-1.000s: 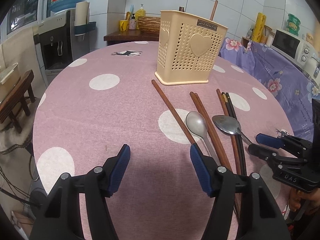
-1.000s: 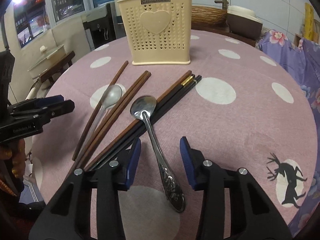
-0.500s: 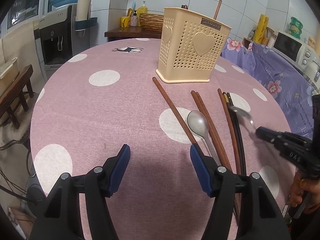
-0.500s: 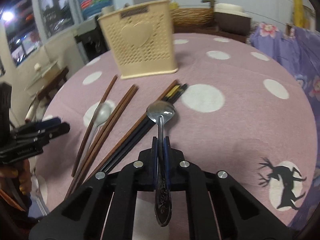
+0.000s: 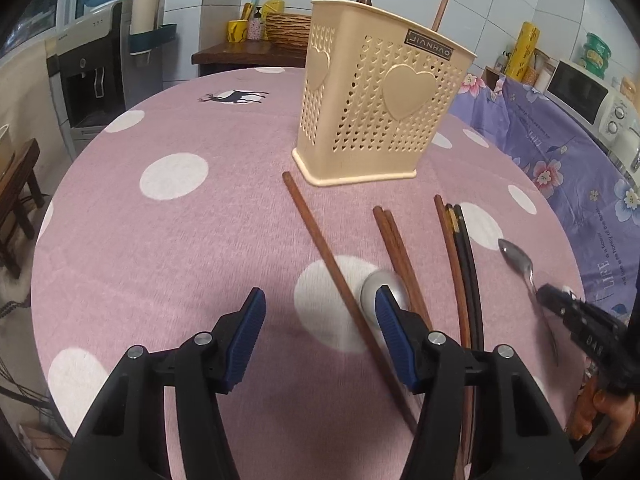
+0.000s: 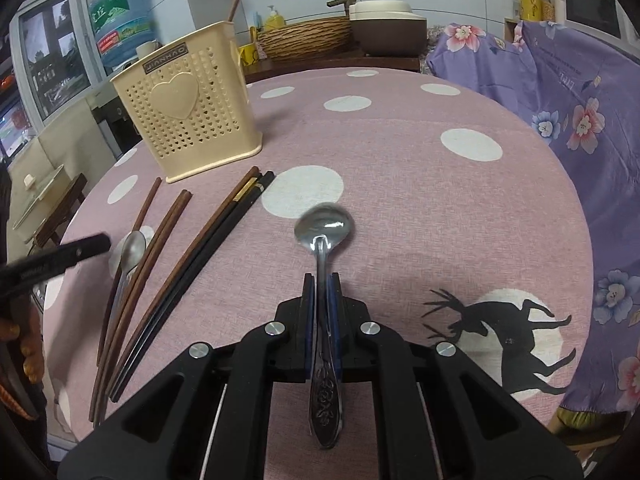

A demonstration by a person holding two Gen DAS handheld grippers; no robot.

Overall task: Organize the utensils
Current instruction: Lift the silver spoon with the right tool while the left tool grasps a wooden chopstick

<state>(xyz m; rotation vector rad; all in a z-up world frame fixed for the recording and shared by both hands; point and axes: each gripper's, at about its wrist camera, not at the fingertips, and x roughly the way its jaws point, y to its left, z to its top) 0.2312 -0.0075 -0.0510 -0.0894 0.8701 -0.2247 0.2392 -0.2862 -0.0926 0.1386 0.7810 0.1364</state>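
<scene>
The cream holder (image 6: 192,108) carries a small dark plate near its rim, above the heart, reading "JIANHAO". The purple flowered cloth (image 5: 600,184), right of the holder, has "LIFE" printed among smaller, illegible lettering. The water bottle's (image 6: 120,28) label, behind the holder, is too blurred to read.

A pink polka-dot tablecloth (image 5: 168,240) with a deer print (image 6: 504,332); nearby, a water dispenser (image 5: 92,80) and microwave (image 5: 580,88).

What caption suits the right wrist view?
Right gripper clamps a steel spoon above the polka-dot tablecloth.
</scene>
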